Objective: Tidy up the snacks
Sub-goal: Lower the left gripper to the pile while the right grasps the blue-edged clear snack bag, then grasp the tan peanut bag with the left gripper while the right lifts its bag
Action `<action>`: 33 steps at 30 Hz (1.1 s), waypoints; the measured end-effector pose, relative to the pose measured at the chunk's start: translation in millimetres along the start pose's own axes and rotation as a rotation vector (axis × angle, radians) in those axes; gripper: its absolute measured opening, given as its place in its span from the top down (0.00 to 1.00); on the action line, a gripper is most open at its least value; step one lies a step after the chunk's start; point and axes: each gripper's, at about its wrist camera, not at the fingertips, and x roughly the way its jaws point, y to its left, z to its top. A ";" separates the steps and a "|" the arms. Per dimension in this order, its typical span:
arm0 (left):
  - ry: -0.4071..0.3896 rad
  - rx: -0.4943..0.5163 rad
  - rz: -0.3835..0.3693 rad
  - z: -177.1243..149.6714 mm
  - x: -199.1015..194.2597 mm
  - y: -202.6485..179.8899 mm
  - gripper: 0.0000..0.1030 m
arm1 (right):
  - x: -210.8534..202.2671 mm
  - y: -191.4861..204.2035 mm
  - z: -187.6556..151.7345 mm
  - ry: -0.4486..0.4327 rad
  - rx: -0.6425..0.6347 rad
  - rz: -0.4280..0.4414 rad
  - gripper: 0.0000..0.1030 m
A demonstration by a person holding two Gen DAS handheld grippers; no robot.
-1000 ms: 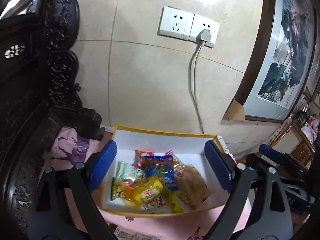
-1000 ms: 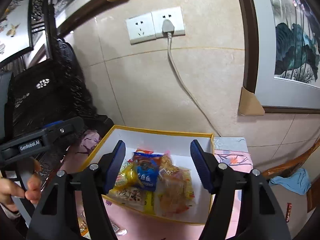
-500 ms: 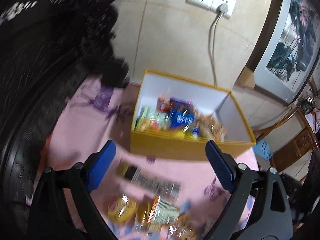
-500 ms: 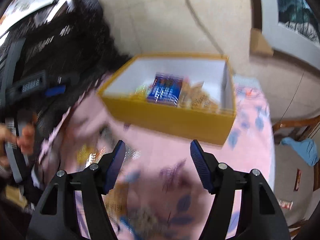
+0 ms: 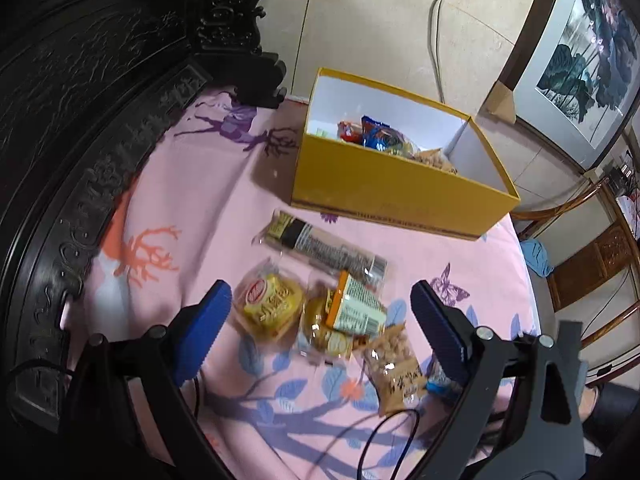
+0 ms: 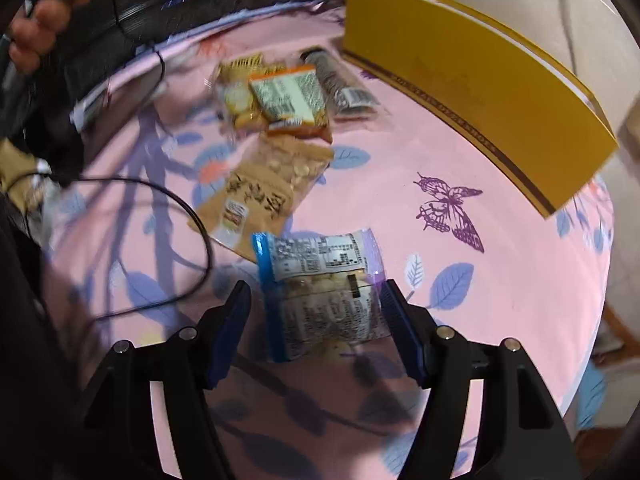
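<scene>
Blue-edged snack packet point(image 6: 320, 292) lay flat on the pink printed cloth point(image 6: 500, 280), framed by the right gripper point(image 6: 316, 320), whose jaws stood apart on either side without pressing it. Just beyond it sat a tan peanut bag point(image 6: 264, 188). The left gripper point(image 5: 320, 320) hung spread wide and empty above a yellow cake pack point(image 5: 268, 304) and an orange-edged packet point(image 5: 354, 308), with a long dark-ended wrapper point(image 5: 324, 246) behind. Farthest back, near the wall, stood the yellow box point(image 5: 400, 184), several snacks already inside.

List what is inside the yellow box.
Inside the yellow box: a blue snack packet, a red one and a tan one. The front wall hides anything lower.
</scene>
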 end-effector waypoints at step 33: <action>0.432 0.007 -0.032 -58.4 101.5 -88.4 0.10 | -41.7 -21.9 -47.7 -0.053 0.528 -0.067 0.77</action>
